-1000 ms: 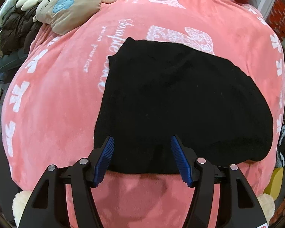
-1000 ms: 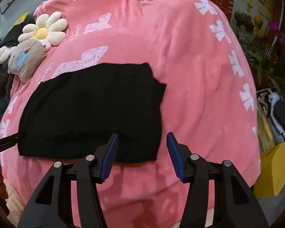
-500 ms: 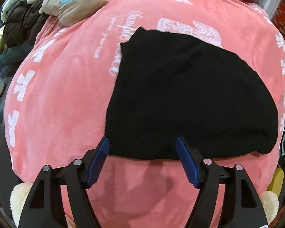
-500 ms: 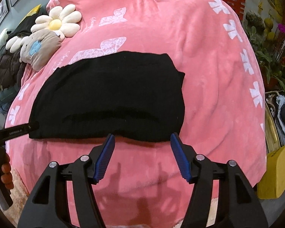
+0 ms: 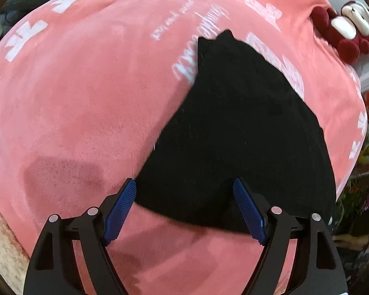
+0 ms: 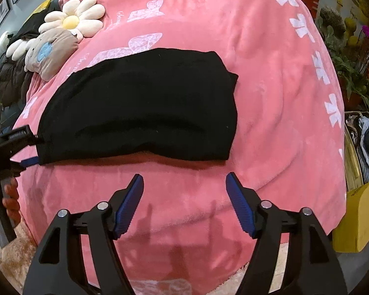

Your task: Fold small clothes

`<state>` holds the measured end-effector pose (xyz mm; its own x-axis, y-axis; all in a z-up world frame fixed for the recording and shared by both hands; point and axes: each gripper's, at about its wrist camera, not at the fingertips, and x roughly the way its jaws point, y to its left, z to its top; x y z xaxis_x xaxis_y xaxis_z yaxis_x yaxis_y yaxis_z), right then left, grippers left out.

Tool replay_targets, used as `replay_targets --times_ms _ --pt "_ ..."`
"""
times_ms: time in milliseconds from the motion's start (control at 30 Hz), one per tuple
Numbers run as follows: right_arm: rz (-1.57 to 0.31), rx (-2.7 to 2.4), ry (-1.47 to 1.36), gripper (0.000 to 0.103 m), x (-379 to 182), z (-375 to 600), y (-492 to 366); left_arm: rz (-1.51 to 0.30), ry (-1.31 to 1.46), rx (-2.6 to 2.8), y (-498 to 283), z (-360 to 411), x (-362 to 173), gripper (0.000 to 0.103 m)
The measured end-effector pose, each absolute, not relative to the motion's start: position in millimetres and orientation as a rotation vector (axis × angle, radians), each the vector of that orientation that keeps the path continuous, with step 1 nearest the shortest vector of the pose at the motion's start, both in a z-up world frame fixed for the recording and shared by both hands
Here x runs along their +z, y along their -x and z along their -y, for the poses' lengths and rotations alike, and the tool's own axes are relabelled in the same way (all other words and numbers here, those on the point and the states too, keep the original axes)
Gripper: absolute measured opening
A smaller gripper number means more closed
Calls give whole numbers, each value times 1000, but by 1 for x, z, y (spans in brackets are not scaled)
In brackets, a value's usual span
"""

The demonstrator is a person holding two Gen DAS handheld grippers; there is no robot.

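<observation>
Right wrist view, far left edge: my left gripper [image 6: 29,147] sits at the left corner of the black garment [image 6: 145,105]. One finger lies above the corner and a blue pad [image 6: 30,161] peeks out below it. The jaws seem to straddle the cloth, though the edge distortion leaves me unsure whether they touch it.

Upper left: a daisy cushion [image 6: 73,21] and a grey plush [image 6: 49,51], well apart from the work.

Centre: the garment lies flat across the pink blanket [image 6: 270,98], already doubled I think, given the thick rolled edge nearest me.

Lower centre: my right gripper [image 6: 184,191] is spread wide over bare blanket, just short of the near edge, holding nothing. Placed there, I judge, to take the right corner.

Left wrist view, lower centre: the left gripper [image 5: 184,196] is wide open, with the garment's [image 5: 246,135] near corner between the pads [image 5: 121,205], unclamped. Corner grips on both sides would carry the next fold evenly.

Upper right: a red plush [image 5: 346,34] at the blanket's [image 5: 86,86] edge, out of the way.
</observation>
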<state>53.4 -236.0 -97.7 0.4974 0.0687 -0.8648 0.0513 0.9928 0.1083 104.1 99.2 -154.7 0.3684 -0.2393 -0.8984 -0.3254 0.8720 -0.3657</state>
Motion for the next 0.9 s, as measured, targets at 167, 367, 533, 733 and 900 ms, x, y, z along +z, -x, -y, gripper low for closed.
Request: replay_targets --times_ms 167,367,533,733,900 --pt "-1069 -4 -138 68 -105 246 -54 -1208 550 72 -111 -99 -155 53" --pt "-1072 -6 -164 68 -111 255 -53 -1186 506 54 -117 -88 -130 8" --pt "-1063 -1 -213 68 -111 266 -50 -1044 370 -45 -118 -40 -57 7" --pt "-1038 -5 -301 68 -107 290 -44 -955 241 -258 -125 56 10 7" --pt "-1023 -15 -377 68 -105 312 -39 -962 165 -347 -128 128 12 7"
